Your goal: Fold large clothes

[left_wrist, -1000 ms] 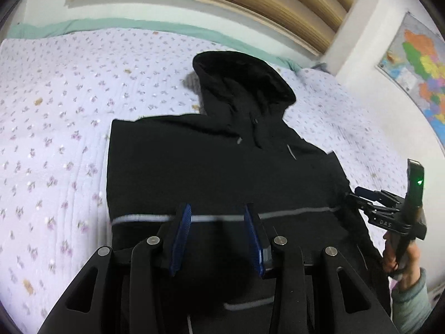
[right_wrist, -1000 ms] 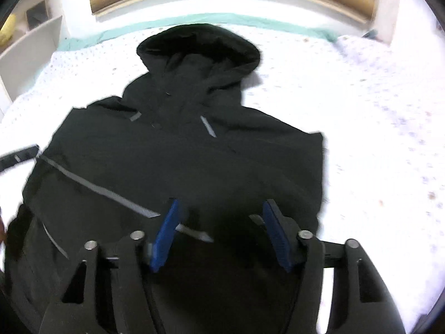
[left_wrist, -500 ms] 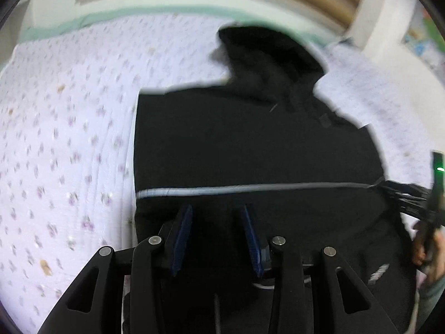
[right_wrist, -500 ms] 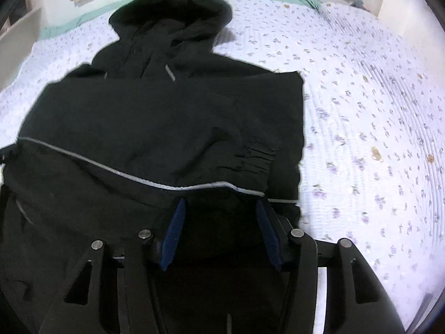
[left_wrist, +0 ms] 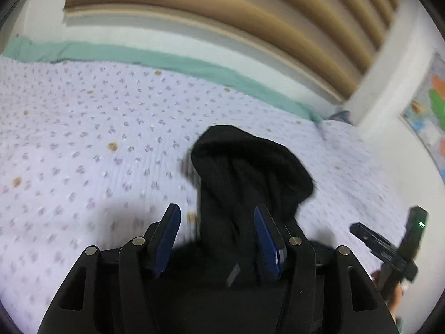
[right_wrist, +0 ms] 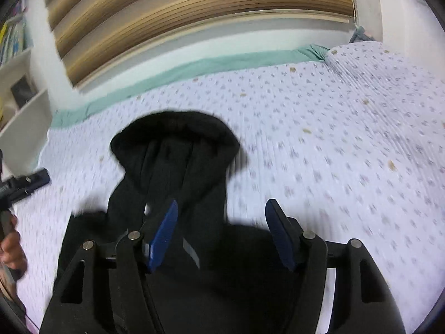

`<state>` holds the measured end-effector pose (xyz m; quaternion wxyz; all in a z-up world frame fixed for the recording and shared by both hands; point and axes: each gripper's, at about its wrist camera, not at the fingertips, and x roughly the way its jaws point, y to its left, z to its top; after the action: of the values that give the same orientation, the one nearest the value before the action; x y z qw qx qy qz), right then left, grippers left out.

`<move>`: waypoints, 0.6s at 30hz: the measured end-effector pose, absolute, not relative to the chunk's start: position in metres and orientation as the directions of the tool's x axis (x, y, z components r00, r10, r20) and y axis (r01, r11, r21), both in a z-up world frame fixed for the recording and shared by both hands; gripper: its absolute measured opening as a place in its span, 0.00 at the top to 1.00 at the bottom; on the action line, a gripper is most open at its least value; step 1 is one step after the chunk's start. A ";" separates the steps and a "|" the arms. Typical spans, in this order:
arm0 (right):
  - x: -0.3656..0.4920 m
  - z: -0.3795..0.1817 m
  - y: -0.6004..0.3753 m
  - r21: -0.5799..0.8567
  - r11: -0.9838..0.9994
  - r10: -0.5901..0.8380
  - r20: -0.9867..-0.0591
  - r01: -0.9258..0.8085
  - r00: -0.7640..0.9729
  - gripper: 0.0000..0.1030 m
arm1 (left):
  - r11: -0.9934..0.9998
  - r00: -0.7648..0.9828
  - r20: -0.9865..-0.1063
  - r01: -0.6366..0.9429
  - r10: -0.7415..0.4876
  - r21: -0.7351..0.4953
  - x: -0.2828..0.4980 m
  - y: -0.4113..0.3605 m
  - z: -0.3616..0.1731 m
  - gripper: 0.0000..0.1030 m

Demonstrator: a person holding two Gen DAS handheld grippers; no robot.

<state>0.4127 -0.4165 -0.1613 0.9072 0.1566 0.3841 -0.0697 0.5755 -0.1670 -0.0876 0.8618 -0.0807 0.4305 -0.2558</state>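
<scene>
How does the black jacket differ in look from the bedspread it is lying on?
The black jacket is plain and dark; the bedspread is pale lilac with a small flower print. The jacket is bunched, its hood rounded and creased, while the bedspread lies spread flat. The jacket covers only a part; the bedspread reaches far past it on every visible side. Both are soft cloth.

one black hooded jacket [left_wrist: 244, 172], one flowered bedspread [left_wrist: 83, 144], two claws, one wall map [left_wrist: 428, 111].

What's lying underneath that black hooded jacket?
The black hooded jacket lies on a floral bedspread, which shows all around it. Whatever lies directly beneath the jacket is covered.
</scene>
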 end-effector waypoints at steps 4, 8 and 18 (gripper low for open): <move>0.456 -0.182 -0.427 0.266 0.932 0.028 -0.729 0.246 0.684 0.33 | 0.892 0.483 -0.758 0.342 -0.437 -0.296 0.619 -0.197 -0.128 0.45; 0.496 -0.208 -0.431 0.239 0.936 0.006 -0.743 0.257 0.669 0.33 | 0.893 0.489 -0.758 0.350 -0.432 -0.283 0.651 -0.223 -0.156 0.45; 0.518 -0.257 -0.466 0.323 0.894 0.032 -0.737 0.309 0.675 0.94 | 0.857 0.448 -0.731 0.277 -0.515 -0.434 0.686 -0.187 -0.189 0.88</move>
<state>0.5176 -0.4663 -0.2571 0.8893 0.2161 0.3954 -0.0779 0.6857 -0.1873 -0.1885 0.8415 -0.1265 0.4696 -0.2353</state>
